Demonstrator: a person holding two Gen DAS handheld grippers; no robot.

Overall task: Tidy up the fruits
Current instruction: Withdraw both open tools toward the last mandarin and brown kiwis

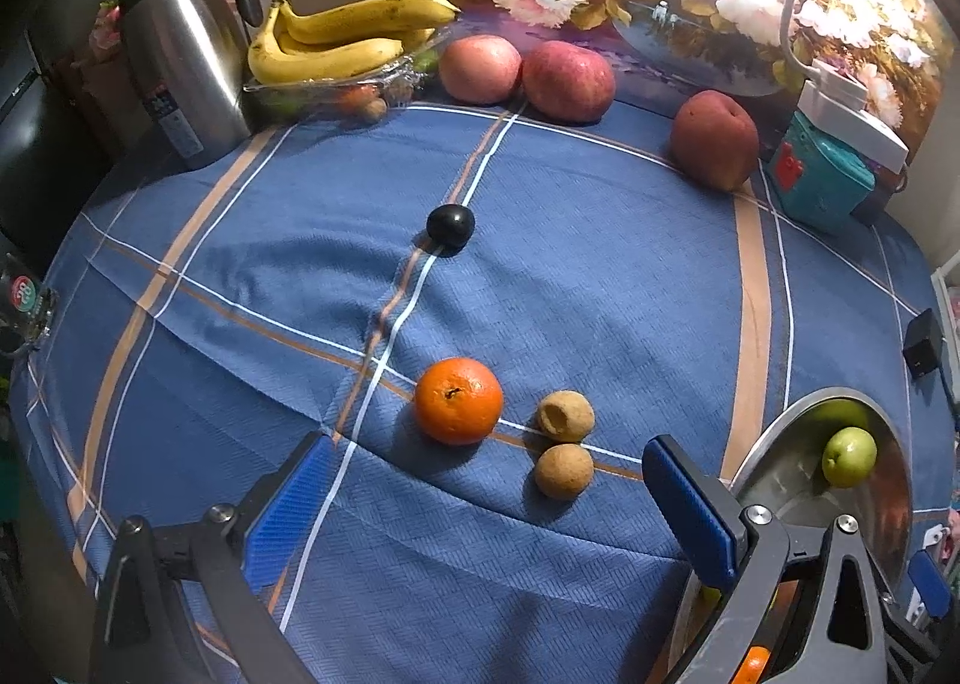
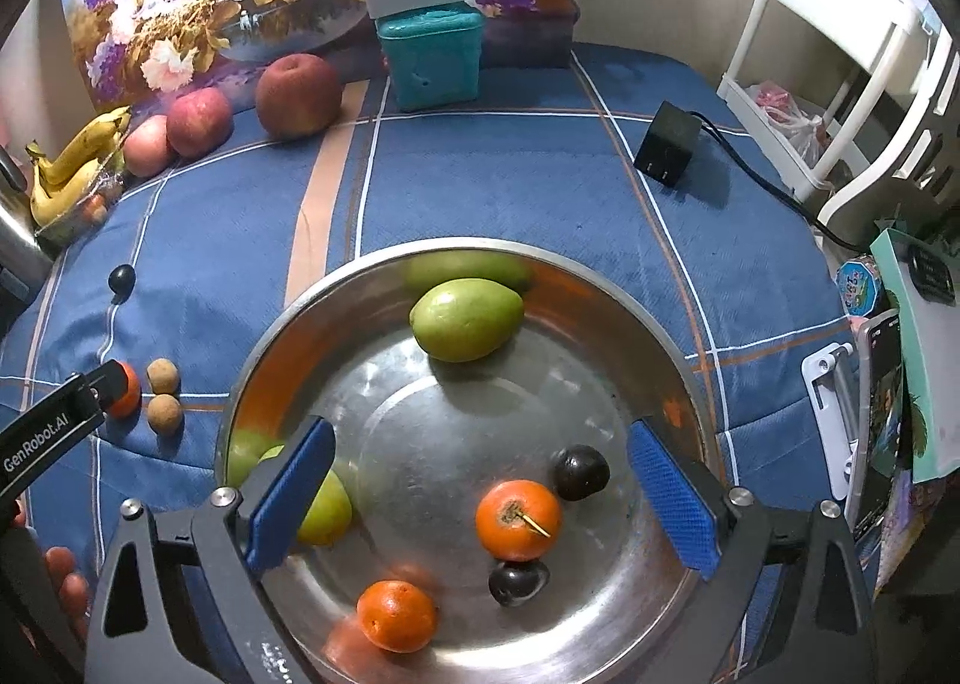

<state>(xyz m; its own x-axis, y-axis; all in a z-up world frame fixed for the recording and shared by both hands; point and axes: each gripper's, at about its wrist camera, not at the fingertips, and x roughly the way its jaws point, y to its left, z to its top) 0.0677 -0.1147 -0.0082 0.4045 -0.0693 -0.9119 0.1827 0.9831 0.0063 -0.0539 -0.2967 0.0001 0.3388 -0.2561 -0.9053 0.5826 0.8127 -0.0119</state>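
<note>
Your left gripper (image 1: 486,510) is spread wide and empty, the orange (image 1: 459,409) on the tablecloth (image 1: 600,264) ahead between its fingers. Lower until the pads flank its widest part, clear of the two longans (image 1: 564,441). Your right gripper (image 2: 480,498), also released, hangs over the steel bowl (image 2: 270,342). "GenRobot.AI" marks the left gripper's arm.

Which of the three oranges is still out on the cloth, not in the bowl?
The orange beside the two small brown fruits, just ahead of the open left gripper. The other two oranges lie inside the steel bowl.
</note>
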